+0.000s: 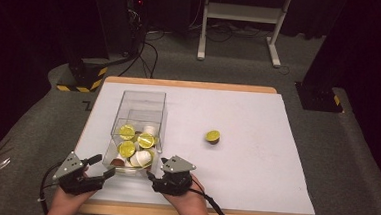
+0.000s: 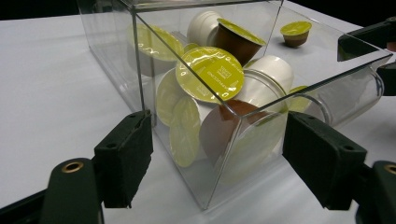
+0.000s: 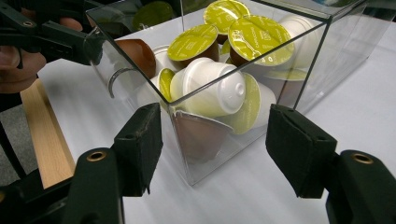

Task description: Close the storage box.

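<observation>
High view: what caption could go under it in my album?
Two open grippers flank a clear box of coffee pods; one pod sits apart.

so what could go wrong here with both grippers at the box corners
Both grippers, left and right, have open jaws at the near corners of the clear box. The smooth walls could slip in a corner grip. If the box tips, the heaped coffee pods could spill out. The loose pod could be forgotten.

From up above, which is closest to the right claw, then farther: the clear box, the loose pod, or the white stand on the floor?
1. Clear box, just ahead of the right claw, on its left.
2. Loose pod, farther up the table, to the right.
3. White stand, beyond the table on the floor.
</observation>
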Motion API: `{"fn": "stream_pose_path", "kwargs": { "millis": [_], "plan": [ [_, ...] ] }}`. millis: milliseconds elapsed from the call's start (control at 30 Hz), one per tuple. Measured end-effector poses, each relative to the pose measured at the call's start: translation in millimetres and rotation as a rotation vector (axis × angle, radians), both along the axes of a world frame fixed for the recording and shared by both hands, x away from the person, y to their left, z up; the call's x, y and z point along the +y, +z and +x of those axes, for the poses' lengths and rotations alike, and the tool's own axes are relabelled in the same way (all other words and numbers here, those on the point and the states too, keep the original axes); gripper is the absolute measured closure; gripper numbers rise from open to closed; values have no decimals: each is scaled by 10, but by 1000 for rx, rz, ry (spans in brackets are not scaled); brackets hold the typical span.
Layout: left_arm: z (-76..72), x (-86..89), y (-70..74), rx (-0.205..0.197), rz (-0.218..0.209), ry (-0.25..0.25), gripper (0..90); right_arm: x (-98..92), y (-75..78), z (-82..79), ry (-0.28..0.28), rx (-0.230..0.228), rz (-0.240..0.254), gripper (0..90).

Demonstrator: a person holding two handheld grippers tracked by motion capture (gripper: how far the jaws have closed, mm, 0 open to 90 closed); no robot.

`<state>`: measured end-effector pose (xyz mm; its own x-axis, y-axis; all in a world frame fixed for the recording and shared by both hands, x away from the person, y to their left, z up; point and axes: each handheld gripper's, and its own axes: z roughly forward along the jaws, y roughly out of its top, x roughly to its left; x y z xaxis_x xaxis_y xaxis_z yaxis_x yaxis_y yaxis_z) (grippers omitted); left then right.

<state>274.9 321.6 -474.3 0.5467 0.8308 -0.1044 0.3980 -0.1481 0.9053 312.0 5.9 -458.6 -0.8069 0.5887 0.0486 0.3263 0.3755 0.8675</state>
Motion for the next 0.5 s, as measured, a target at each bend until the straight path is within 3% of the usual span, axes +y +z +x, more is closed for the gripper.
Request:
{"fn": "stream_pose_path", "kwargs": {
  "millis": [300, 500],
  "plan": [
    [48, -7, -2, 4, -4, -2, 247, 13, 7, 53, -3, -2, -13, 348],
    [70, -12, 4, -1, 21, 10, 248, 15, -4, 86, -8, -6, -20, 347]
  ]
}}
